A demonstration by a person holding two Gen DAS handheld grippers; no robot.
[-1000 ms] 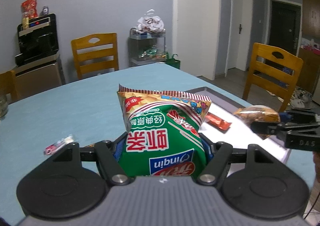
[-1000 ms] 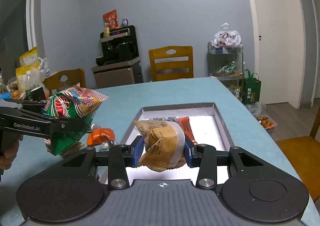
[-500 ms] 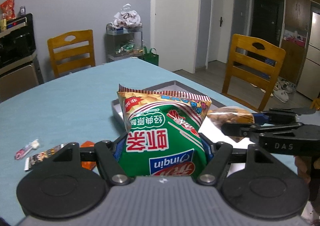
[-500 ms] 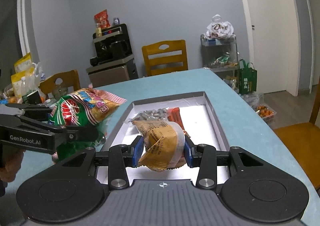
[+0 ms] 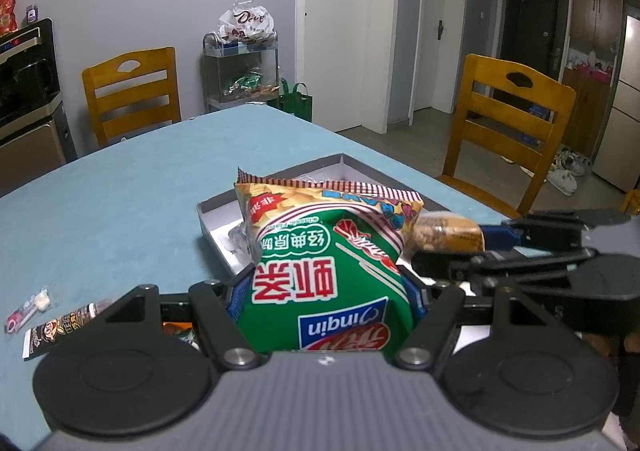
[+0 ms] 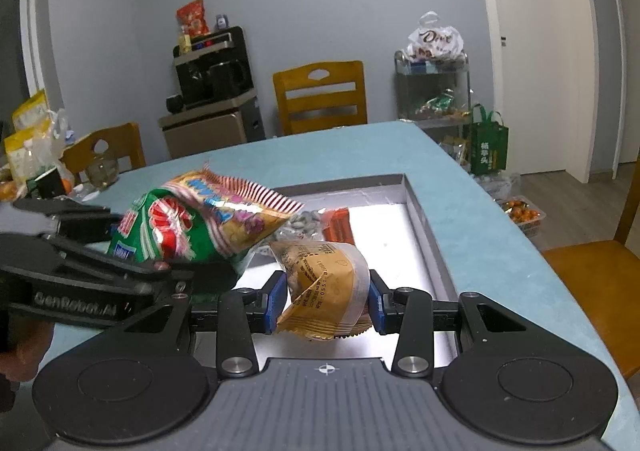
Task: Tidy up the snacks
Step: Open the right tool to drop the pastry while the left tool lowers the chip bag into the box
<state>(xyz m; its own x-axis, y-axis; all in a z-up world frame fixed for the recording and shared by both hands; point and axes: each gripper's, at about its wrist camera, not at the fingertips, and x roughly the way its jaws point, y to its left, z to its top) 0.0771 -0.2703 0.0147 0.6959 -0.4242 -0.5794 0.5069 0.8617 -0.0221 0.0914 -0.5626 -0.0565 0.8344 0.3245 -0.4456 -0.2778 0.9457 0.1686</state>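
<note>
A green and yellow chip bag (image 5: 326,263) is clamped in my left gripper (image 5: 326,291), hanging over the near left edge of the grey box tray (image 5: 212,207). The same chip bag (image 6: 200,227) shows at the left of the right wrist view, held over the tray (image 6: 424,219). My right gripper (image 6: 326,297) is shut on a brown wrapped bun (image 6: 324,287), above the tray's near end. The bun (image 5: 444,237) and the right gripper (image 5: 472,251) appear just right of the chip bag. Inside the tray lie a red packet (image 6: 338,225) and a bag of grey candies (image 6: 304,219).
Small wrappers (image 5: 60,327) and a sachet (image 5: 28,309) lie on the teal tablecloth (image 5: 120,187) left of the tray. Wooden chairs (image 5: 508,127) (image 6: 320,97) stand around the table. A metal cart (image 6: 434,87) with bags stands by the wall.
My left gripper has carried the chip bag rightward until it hangs over the tray, close to the bun. My right gripper has moved slightly forward over the tray with the bun.
</note>
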